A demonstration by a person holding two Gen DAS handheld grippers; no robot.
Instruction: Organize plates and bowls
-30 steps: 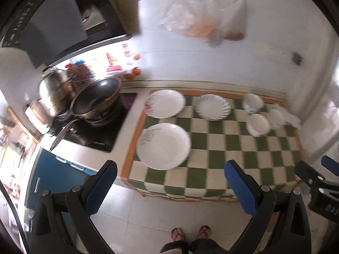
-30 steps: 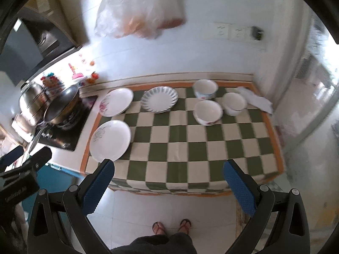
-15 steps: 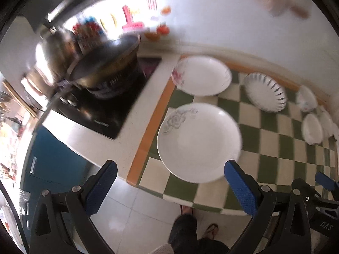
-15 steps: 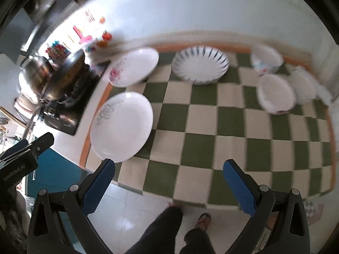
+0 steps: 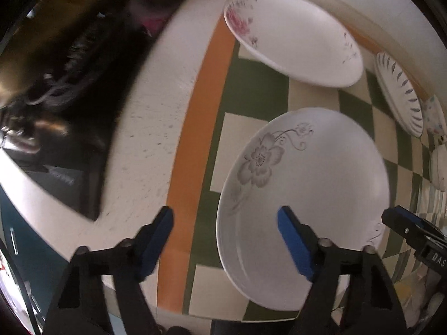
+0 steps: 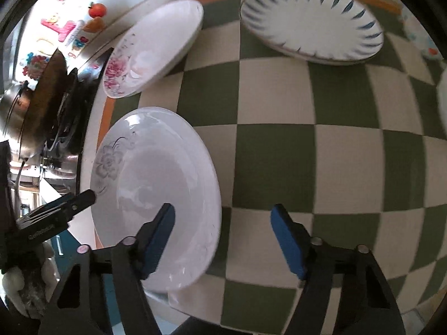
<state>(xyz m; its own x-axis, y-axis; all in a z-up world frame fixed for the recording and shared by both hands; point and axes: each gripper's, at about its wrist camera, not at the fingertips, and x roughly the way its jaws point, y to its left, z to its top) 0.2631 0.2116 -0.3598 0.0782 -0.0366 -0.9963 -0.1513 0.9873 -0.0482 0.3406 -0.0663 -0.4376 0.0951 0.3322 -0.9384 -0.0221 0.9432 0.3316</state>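
Left hand-held gripper (image 5: 225, 233) pointed straight down over the near plate (image 5: 304, 195), jaws closing astride its left rim, blue pads (image 5: 293, 241) not yet pressing. Right hand-held gripper (image 6: 223, 234) tilted steeply down, jaws closing astride the right rim, likewise ungripped. Glossy round white plate with grey flower lay on the checked cloth (image 6: 279, 153) at the bench's near left corner.

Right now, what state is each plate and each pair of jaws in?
White plate with grey flower: flat on the checked cloth, not gripped.
White plate with pink flowers: flat, untouched.
White plate with blue dashes: flat, untouched.
Left gripper: jaws closing astride the grey-flower plate's rim.
Right gripper: jaws closing astride its opposite rim.
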